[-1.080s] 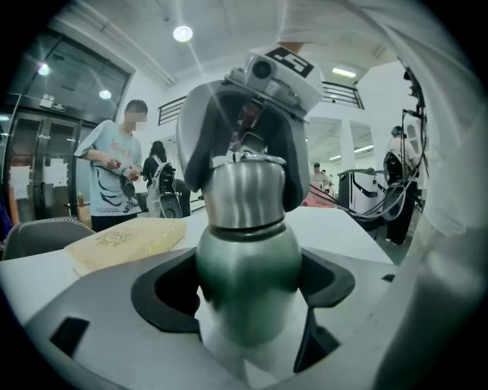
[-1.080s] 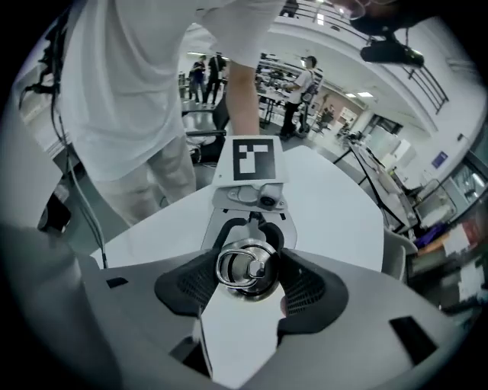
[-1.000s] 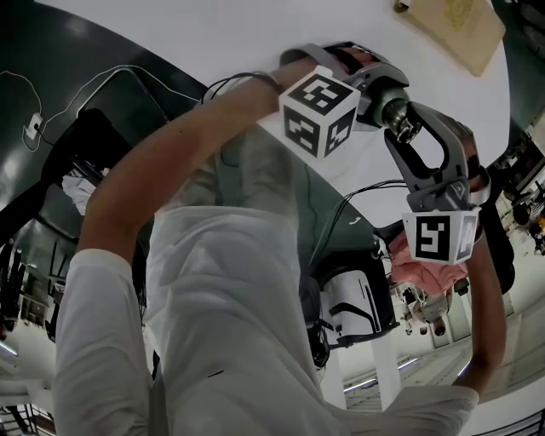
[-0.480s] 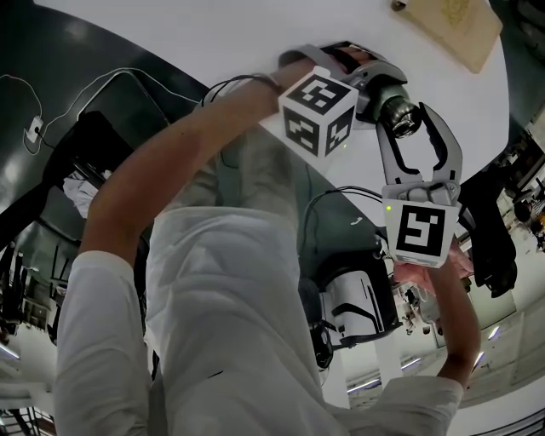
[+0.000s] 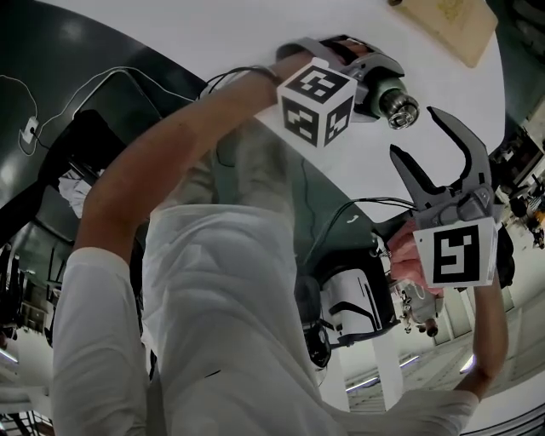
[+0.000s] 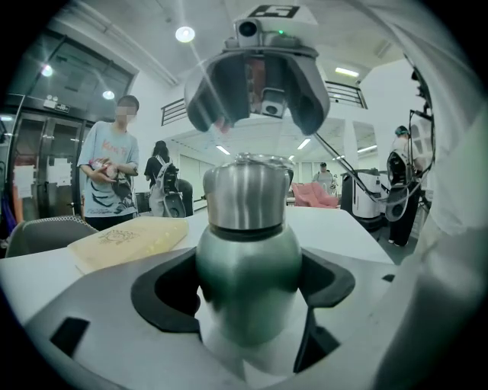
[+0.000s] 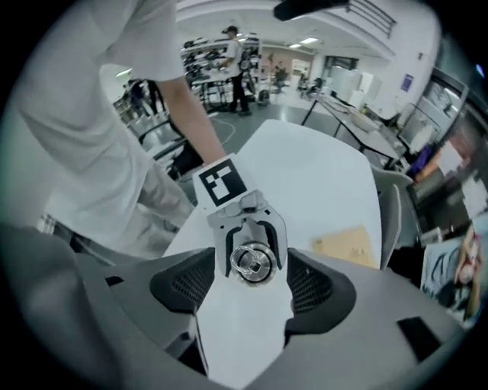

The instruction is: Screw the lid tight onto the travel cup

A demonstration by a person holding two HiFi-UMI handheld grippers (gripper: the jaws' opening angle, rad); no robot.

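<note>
Head view looks down on the round white table [image 5: 213, 34], above which both grippers work. The left gripper [image 5: 362, 68] is clamped around the steel body of the travel cup [image 5: 383, 92], most likely to stop it spinning while the top is turned. The left gripper view shows the cup upright between the pads, with its neck and lid [image 6: 248, 194] standing clear above them. Whether its base rests on the table is hidden. The right gripper [image 5: 411, 129] hangs just above, pointing down at the lid. Its jaws have just been opening and stand wide, with nothing between them and no contact with the lid. This is probably a release for a fresh bite, or the thread is home; which, I cannot tell. A tan board [image 5: 451, 21] lies well apart, and bystanders [image 6: 110, 175] stand far behind. Nothing blocks the way down to the lid.
</note>
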